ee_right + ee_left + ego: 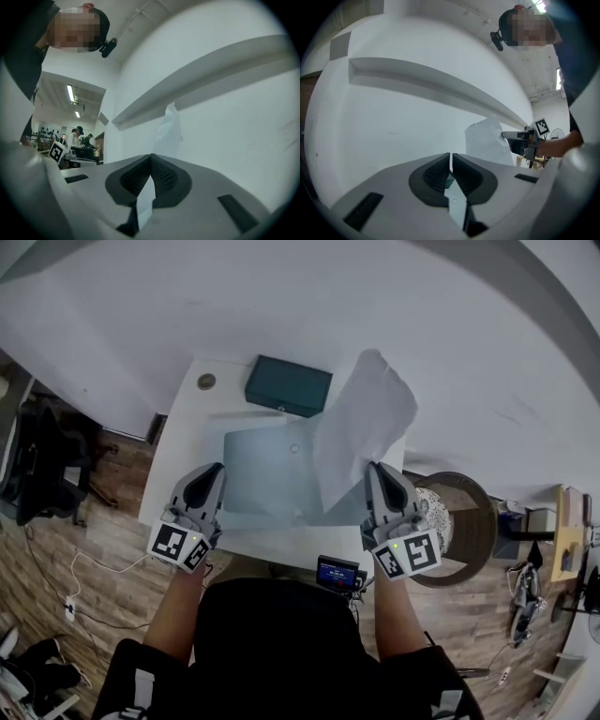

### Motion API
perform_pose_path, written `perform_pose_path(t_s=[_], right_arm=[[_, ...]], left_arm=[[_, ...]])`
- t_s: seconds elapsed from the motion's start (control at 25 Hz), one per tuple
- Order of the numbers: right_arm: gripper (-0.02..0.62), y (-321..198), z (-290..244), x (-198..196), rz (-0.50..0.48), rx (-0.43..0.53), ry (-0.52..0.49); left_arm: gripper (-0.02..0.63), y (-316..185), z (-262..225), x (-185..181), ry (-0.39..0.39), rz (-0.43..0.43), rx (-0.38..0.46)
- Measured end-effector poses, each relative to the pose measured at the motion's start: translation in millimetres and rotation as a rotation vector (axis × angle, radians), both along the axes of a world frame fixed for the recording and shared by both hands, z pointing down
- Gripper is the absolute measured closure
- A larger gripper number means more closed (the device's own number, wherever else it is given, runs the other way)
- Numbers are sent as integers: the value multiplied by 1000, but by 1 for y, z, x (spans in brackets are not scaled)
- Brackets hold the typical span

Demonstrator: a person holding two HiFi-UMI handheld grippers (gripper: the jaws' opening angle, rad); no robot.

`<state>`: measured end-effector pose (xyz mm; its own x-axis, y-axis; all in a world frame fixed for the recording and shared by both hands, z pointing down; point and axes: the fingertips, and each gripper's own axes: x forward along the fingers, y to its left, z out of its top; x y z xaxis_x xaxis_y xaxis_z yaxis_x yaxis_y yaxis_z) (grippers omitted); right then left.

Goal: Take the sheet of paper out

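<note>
Head view: I look steeply down from overhead onto the table point(183, 427). Left gripper point(214, 470) view and right gripper point(375, 470) view: each sits close behind its own jaws, facing level at the white wall point(393, 117). All three share the sheet of paper point(361, 423); the head and left gripper views share the clear sleeve point(262, 474)

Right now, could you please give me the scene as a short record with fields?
left gripper: shut on the clear folder, at its left edge
right gripper: shut on the sheet of paper, held up
sheet of paper: white, creased, leaning over the folder's right side
teal box: on the white table, beyond the folder
</note>
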<state>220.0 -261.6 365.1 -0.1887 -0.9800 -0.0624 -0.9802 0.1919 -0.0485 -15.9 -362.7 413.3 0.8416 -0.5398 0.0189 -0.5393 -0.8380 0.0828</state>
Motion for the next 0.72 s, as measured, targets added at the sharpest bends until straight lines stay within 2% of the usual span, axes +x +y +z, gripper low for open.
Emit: perform_pose_path(t_s=[0.16,0.36,0.72], right_arm=[[584,21,-9,-15,37,72,59],[584,46,-10,-32,58,59,142],[584,122,-13,-66,150,58,110]], left_arm=[[601,13,-14,-10,17,2,23],[601,38,-20,-26,36,15,29],[601,108,-16,-70,51,71,14]])
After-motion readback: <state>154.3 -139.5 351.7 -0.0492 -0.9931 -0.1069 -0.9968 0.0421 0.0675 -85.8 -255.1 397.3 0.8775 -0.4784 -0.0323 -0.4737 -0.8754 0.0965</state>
